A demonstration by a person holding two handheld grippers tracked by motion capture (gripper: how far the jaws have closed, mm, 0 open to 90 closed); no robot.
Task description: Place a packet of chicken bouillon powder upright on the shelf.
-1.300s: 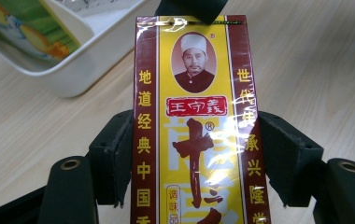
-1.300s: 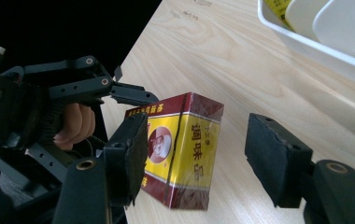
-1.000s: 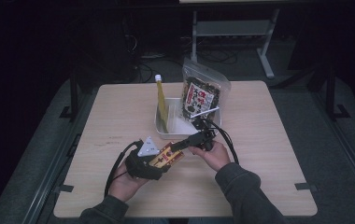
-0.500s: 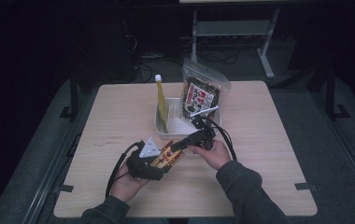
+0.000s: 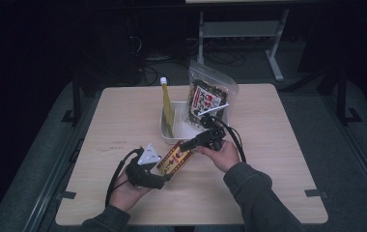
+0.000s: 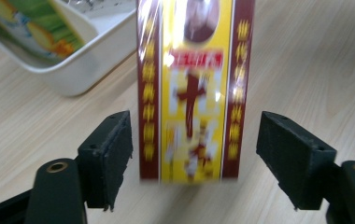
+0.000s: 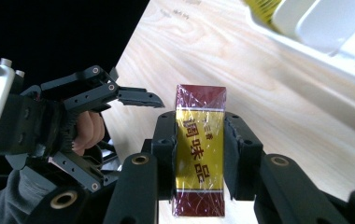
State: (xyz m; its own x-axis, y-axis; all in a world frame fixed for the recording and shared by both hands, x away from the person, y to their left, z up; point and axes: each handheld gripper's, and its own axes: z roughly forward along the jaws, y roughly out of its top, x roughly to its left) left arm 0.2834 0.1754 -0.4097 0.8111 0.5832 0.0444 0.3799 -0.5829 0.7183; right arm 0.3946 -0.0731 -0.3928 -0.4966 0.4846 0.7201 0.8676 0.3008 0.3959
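Taking the white tray (image 5: 172, 133) near the middle of the desk (image 5: 278, 159) as the landmark: nearer the person than the tray and to its left, the left gripper (image 5: 160, 180) is held in the person's left hand (image 5: 126, 191), a grey three-cornered plate on top. In the left gripper view its fingers (image 6: 108, 161) are spread wide, one on each side of the end of a red and yellow packet (image 6: 194, 88) without touching it.

That packet (image 5: 174, 160) lies in front of the tray's near edge, slanting between the two grippers.

Just right of it, against the tray's near right corner, the right gripper (image 5: 184, 145) sits in the right hand (image 5: 222, 154). In the right gripper view its fingers (image 7: 238, 156) are pinching the packet (image 7: 200, 149) from both sides, with the left gripper (image 7: 138, 99) off to the side.

Inside the tray, a tall yellow pack (image 5: 166, 104) with a white cap stands at the left end, and a clear bag (image 5: 209, 96) of dark contents leans at the right end.
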